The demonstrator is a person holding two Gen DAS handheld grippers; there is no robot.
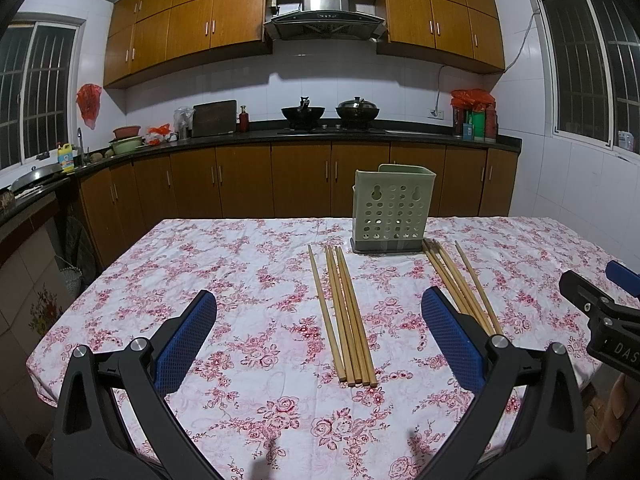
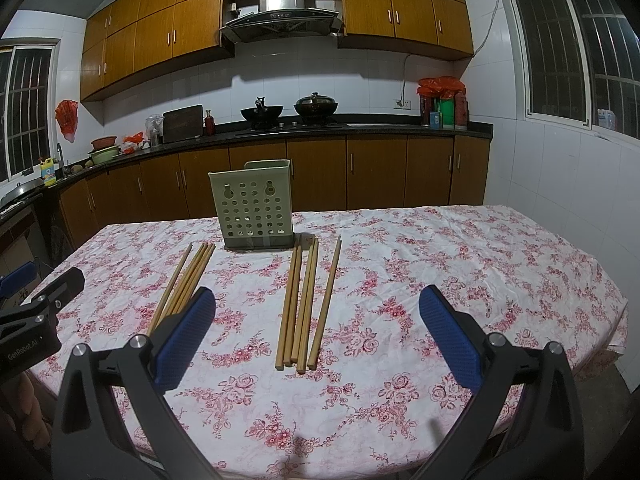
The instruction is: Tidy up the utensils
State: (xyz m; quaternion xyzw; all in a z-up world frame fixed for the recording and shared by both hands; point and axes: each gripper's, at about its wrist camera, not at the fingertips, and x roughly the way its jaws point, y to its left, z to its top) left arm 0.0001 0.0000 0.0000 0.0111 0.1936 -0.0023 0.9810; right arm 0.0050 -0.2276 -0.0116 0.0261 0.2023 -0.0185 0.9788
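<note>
A pale green perforated utensil holder point(image 1: 390, 212) stands upright on the floral tablecloth, also in the right wrist view point(image 2: 254, 206). Two bundles of several wooden chopsticks lie flat in front of it. The left bundle point(image 1: 344, 316) lies between my left gripper's fingers, farther out; it shows at the left of the right wrist view point(image 2: 182, 286). The right bundle point(image 2: 306, 304) lies ahead of my right gripper, and shows in the left wrist view point(image 1: 464, 284). My left gripper point(image 1: 320, 304) is open and empty. My right gripper point(image 2: 316, 302) is open and empty.
The table point(image 1: 224, 256) carries a pink floral cloth and ends at a near edge below both grippers. Behind it run wooden kitchen cabinets point(image 1: 300, 180) with a stove and two woks point(image 1: 303, 114). Barred windows flank both sides.
</note>
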